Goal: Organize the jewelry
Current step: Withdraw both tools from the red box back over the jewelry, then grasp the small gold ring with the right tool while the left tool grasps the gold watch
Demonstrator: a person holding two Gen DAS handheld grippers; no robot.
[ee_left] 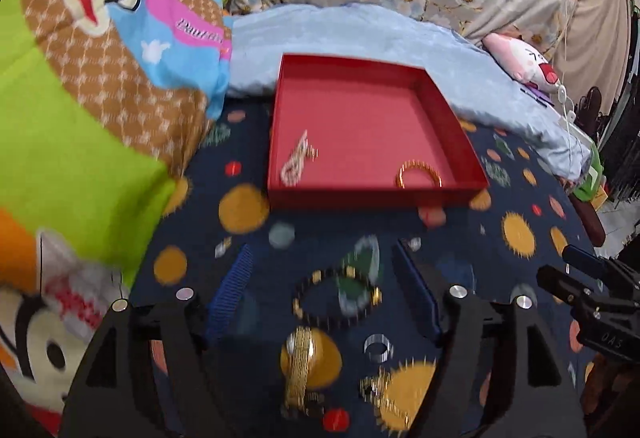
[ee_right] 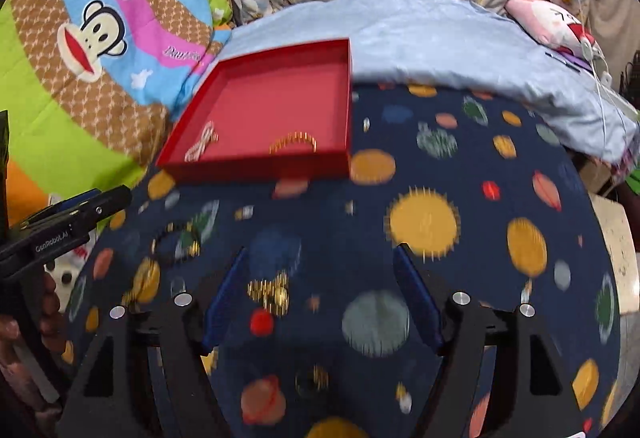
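Note:
A red tray (ee_left: pixel 448 106) (ee_right: pixel 264 170) lies on the planet-print sheet and holds a silver chain (ee_left: pixel 294 160) (ee_right: pixel 200 144) and a gold beaded bracelet (ee_left: pixel 418 172) (ee_right: pixel 294 141). My left gripper (ee_left: pixel 322 254) is open above a black beaded bracelet (ee_left: pixel 336 298) (ee_right: pixel 176 238). Nearer the camera lie a gold watch (ee_left: pixel 298 370), a silver ring (ee_left: pixel 378 347) and a small gold piece (ee_left: pixel 376 386). My right gripper (ee_right: pixel 320 256) is open and empty, with a gold jewelry cluster (ee_right: pixel 272 292) between its fingers.
A cartoon monkey blanket (ee_left: pixel 100 78) (ee_right: pixel 100 38) is piled on the left. A light blue quilt (ee_left: pixel 360 38) (ee_right: pixel 440 38) lies behind the tray. A pink plush (ee_left: pixel 524 62) (ee_right: pixel 552 22) sits at the back right. The other gripper shows at the frame edge (ee_left: pixel 588 298) (ee_right: pixel 60 222).

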